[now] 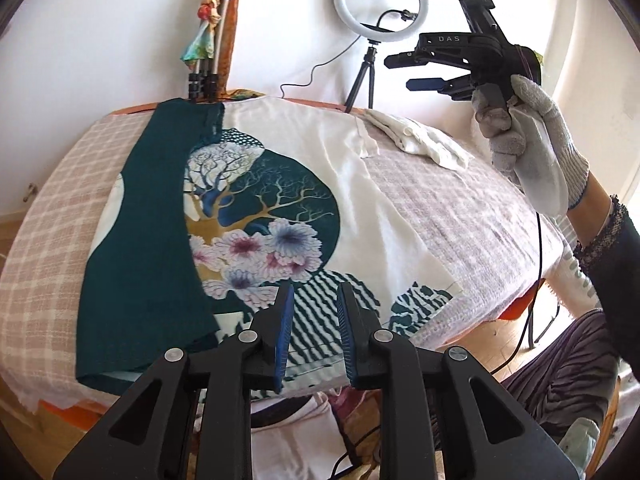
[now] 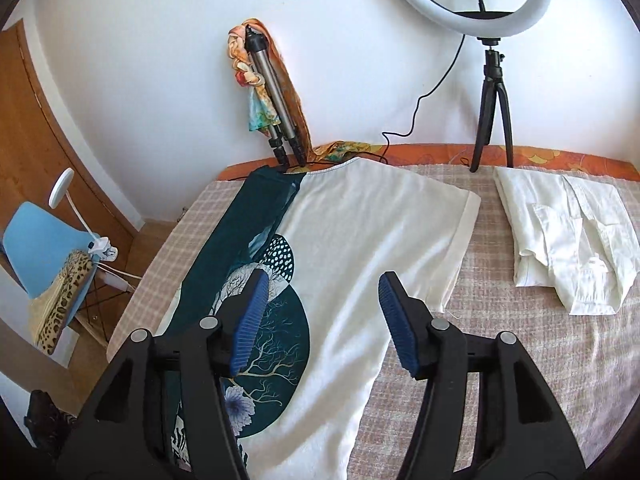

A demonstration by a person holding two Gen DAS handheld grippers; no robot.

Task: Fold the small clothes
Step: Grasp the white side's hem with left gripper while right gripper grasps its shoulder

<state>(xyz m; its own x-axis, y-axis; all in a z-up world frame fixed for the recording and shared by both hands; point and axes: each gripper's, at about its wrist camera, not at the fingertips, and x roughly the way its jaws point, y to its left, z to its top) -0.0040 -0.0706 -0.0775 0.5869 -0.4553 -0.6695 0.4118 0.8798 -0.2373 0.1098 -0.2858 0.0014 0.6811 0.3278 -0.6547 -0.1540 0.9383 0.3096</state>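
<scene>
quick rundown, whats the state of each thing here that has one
printed t-shirt: lying flat, left side folded over so the dark green back shows, right sleeve still spread out
white shirt: folded, lying apart from the t-shirt
ring light: standing upright on its tripod; lit or not, cannot tell
left gripper: fingers slightly apart, nothing between them
right gripper: fingers wide apart, empty, raised above the t-shirt
</scene>
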